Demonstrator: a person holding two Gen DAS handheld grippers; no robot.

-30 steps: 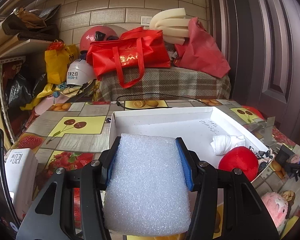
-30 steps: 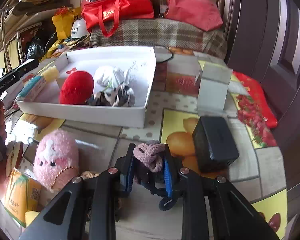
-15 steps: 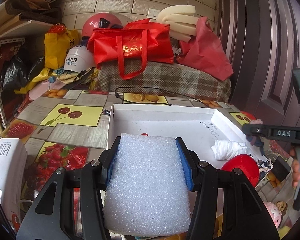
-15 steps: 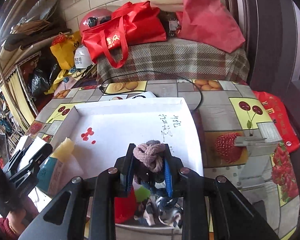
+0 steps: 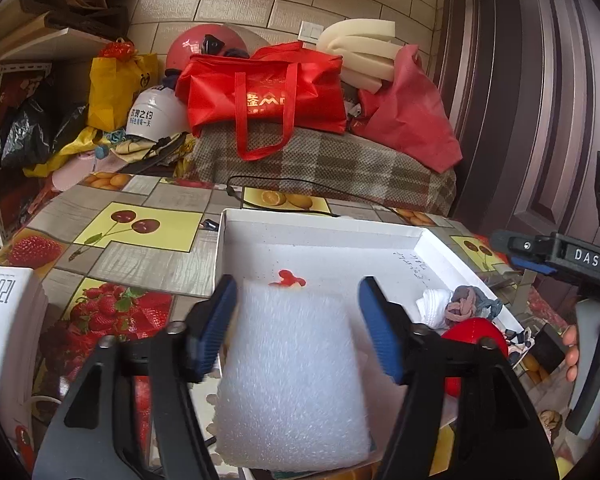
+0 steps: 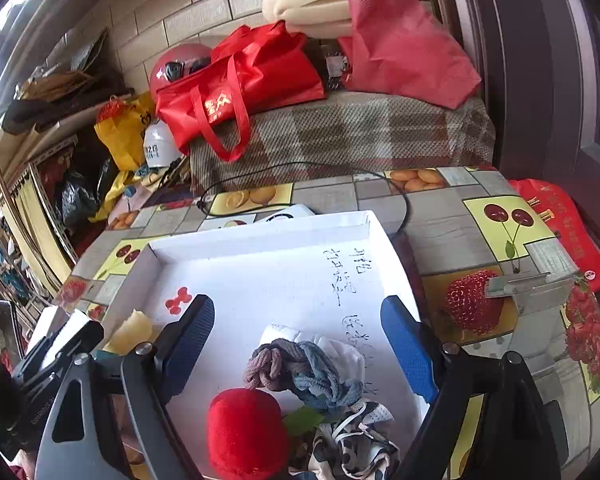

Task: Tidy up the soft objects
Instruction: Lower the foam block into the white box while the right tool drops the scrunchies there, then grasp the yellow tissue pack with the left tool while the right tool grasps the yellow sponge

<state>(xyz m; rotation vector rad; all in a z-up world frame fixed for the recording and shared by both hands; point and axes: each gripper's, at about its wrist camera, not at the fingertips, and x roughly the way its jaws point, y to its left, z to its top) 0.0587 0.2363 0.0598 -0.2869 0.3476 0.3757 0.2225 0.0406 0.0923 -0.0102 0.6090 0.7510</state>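
1. Spreading under everything is the desk (image 5: 112, 252), wearing a fruit-print cloth of cherries, strawberries and oranges.
2. Sitting on the desk is the white tray (image 6: 260, 256), a shallow cardboard box with handwriting on its floor and a small red mark near its left side.
3. Standing between the left gripper's (image 5: 294, 312) jaws is the white foam block (image 5: 296, 376), at the near edge of the tray; the jaws are spread wide, with a gap showing on each side of the foam, so they are not pinching it.
4. Hovering over the near right part of the tray is the right gripper (image 6: 296, 336), its jaws wide apart and holding nothing.
5. Lying in the tray below the right gripper is the red plush ball (image 6: 244, 428), with a green leaf at its side.
6. Resting just beside the ball, at the near edge, is a black-and-white patterned cloth (image 6: 360, 440).
7. Lying between the right jaws and on top of the white rolled socks (image 6: 340, 348) is the knotted hair tie bundle (image 6: 296, 376), mauve at one end and grey-blue at the other, touching the red ball.
8. Sitting at the left side of the tray is a pale yellow sponge piece (image 6: 134, 326).
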